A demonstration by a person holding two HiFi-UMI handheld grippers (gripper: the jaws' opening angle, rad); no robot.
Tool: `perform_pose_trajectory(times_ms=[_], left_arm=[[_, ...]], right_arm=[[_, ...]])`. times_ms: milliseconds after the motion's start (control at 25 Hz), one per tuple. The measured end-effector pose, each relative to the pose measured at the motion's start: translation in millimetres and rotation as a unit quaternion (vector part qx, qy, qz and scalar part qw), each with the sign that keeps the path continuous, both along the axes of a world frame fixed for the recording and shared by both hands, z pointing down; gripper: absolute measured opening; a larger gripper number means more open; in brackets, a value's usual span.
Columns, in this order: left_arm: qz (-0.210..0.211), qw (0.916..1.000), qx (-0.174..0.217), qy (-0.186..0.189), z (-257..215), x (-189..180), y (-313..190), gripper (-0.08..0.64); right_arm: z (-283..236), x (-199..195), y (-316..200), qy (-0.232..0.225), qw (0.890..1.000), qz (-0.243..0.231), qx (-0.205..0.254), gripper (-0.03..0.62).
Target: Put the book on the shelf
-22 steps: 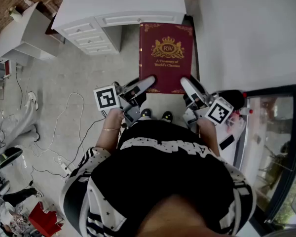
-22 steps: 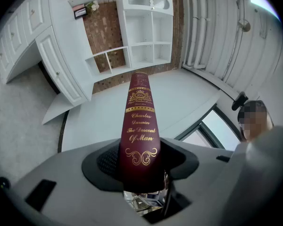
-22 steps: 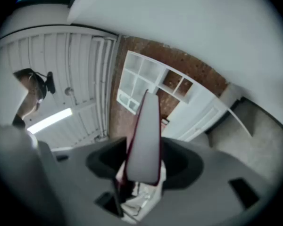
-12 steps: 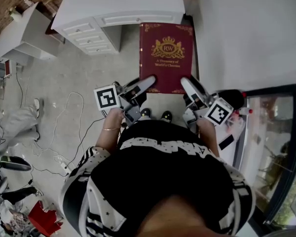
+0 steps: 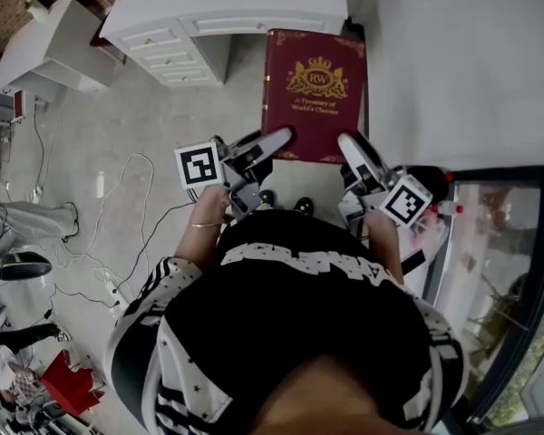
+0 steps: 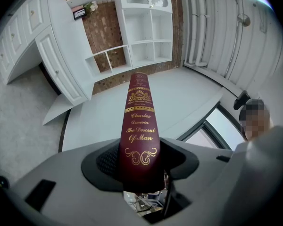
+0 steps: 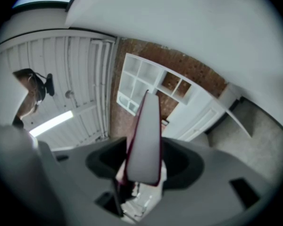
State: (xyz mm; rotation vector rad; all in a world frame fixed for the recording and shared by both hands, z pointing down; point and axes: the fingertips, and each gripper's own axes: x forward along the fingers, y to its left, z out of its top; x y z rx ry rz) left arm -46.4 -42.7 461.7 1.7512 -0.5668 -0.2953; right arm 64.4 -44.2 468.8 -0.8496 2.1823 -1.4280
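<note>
One maroon book (image 5: 315, 95) with a gold crest on its cover was held flat in the air, cover up, in front of the person and off the shelf. It was gripped at its two near corners. The left gripper (image 5: 281, 140) was clamped on the spine side. In the left gripper view the gold-lettered spine (image 6: 139, 126) was seen running straight out from between the jaws, which were pressed against it from both sides. The right gripper (image 5: 350, 149) was closed on the opposite side. In the right gripper view the pale page edge (image 7: 144, 140) was seen pinched between that gripper's jaws in the same way. Both grippers were pointed roughly level, and a marker cube (image 5: 198, 165) was carried on the left one and another (image 5: 405, 202) on the right.

Beyond the far end of the book, a white cabinet (image 5: 227, 3) with drawers was seen from the head view, with a broad white surface (image 5: 462, 62) just to its right. A white shelf unit (image 6: 146, 27) with open compartments was shown ahead in the left gripper view, set against a brick wall (image 6: 104, 32), well apart from the book. Below, a grey floor (image 5: 136, 125) was crossed by loose cables (image 5: 118, 207).
</note>
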Motion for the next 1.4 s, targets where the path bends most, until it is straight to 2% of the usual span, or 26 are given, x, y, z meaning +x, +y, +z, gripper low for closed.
perform_pose_trajectory(times_ms=[400,720,920,1400], left_arm=[[-0.014,0.9999,0.001,0.005,-2.5,1.2,1.7,0.245],[-0.027,0.9994,-0.017,-0.014,1.8,1.4,3.6,0.247],[-0.034,0.9990,-0.012,-0.024,0.4,-0.7,2.6,0.245],[-0.052,0.9984,-0.003,-0.022,-1.8,1.7,0.9,0.246]], right_arm=[[-1.2,-0.1,0.0,-0.004,1.000,-0.010,-0.001,0.247],[3.2,1.7,-1.1,-0.019,1.000,-0.015,-0.016,0.247],[5.7,0.4,-1.2,-0.028,0.999,-0.020,-0.020,0.247],[6.1,1.0,-6.5,-0.036,0.999,-0.033,-0.010,0.247]])
